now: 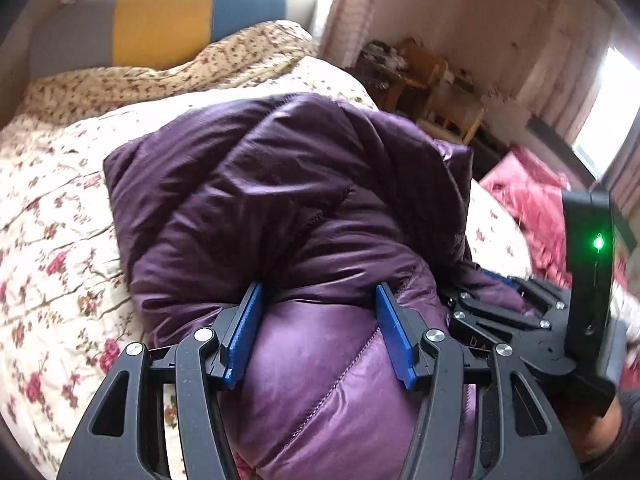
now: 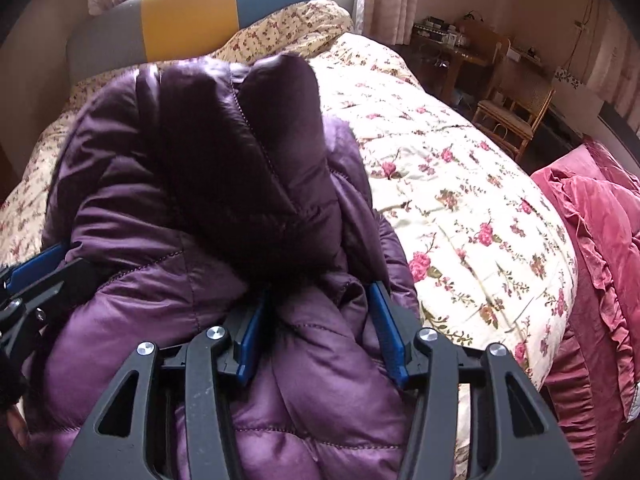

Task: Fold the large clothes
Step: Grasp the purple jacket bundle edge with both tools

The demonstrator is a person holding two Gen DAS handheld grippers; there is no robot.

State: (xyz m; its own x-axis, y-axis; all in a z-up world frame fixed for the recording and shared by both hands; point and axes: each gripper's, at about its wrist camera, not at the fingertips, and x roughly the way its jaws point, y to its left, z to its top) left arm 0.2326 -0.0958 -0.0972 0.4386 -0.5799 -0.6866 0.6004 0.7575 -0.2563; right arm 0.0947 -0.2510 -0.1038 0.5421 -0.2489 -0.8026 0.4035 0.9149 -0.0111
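Observation:
A purple quilted puffer jacket [image 1: 280, 200] lies bunched on the floral bedspread [image 1: 52, 208]. My left gripper [image 1: 318, 304] has its blue pads wide apart with a thick roll of the jacket pressed between them. The right gripper's black body [image 1: 520, 312] shows at the jacket's right side. In the right wrist view the jacket [image 2: 200, 184] is folded over itself, a dark flap on top. My right gripper [image 2: 316, 308] also straddles a thick fold of jacket between its spread blue pads. The left gripper's blue pad [image 2: 36, 268] shows at the left edge.
The bed has a grey, yellow and blue headboard [image 2: 192, 12] at the far end. A pink ruffled blanket [image 2: 600, 240] hangs at the bed's right side. A wooden chair [image 2: 516, 108] and a cluttered desk [image 2: 448, 48] stand beyond, by curtains.

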